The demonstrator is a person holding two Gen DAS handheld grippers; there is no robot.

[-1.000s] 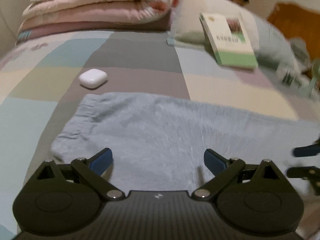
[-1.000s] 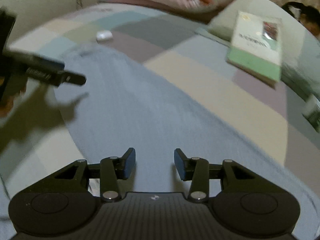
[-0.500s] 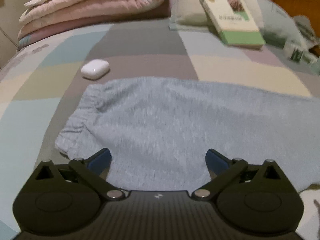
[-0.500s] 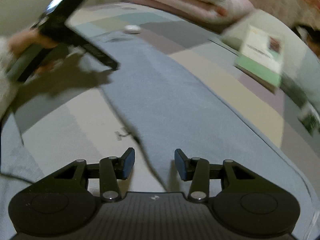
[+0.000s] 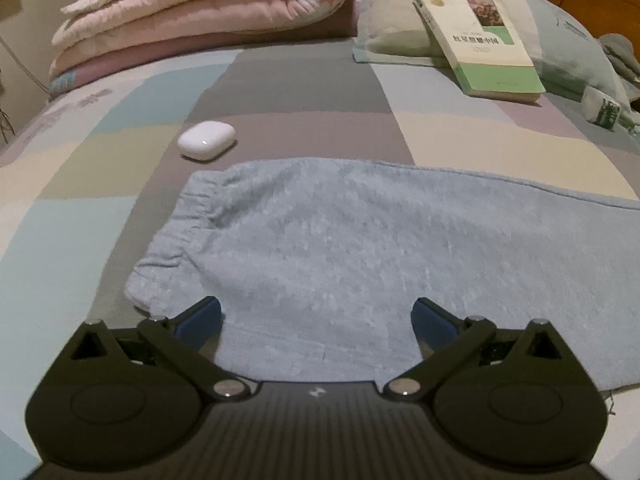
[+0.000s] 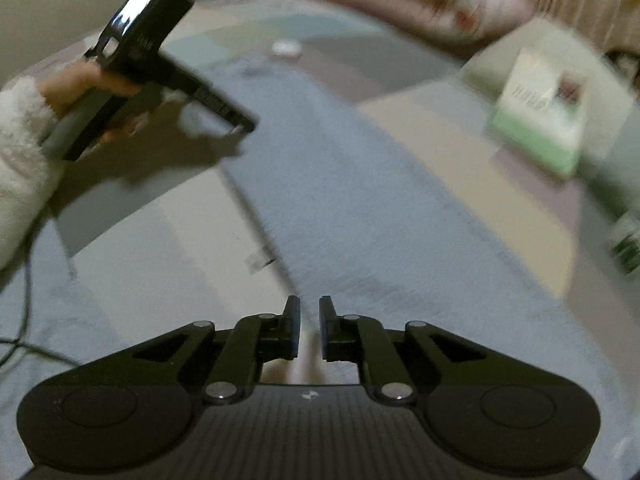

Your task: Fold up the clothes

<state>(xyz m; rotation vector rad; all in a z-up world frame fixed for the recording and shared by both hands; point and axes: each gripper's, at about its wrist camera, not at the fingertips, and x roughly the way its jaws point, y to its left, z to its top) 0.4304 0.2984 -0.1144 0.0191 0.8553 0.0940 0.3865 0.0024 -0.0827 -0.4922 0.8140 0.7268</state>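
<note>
A: Since a second ago the right hand-held gripper (image 6: 309, 328) has slid along the near edge of the light blue sweatpants (image 5: 360, 264), and its jaws, then half spread, are closing now to a narrow gap.

B: Is any cloth between them?

A: Its own view is blurred. The seam edge of the pants (image 6: 360, 208) runs right up to the fingertips, but I see no fold pinched; the gap shows only the pale bed sheet (image 6: 168, 264).

B: And the pants themselves?

A: Laid flat across the patchwork bed (image 5: 280, 80), elastic waistband at the left, leg running off to the right. Behind them sit a folded pink quilt (image 5: 208, 12), a pillow (image 5: 396, 28) with a green-and-white book (image 5: 480, 40) leaning on it, and a white earbud case (image 5: 206, 139) just beyond the waistband.

B: The left hand-held gripper (image 5: 316, 320)?

A: Spread wide, tilted down over the waistband's near corner, pads clear of the cloth. From the right view the person's left hand (image 6: 92, 92), in a fluffy white sleeve (image 6: 20, 152), wraps its handle.

B: So how should the step go?

A: I judge it is the grasp before folding the pants. Each gripper should catch both layers at the near edge, then lift together so the fabric carries over evenly and stays short of the earbud case.
</note>
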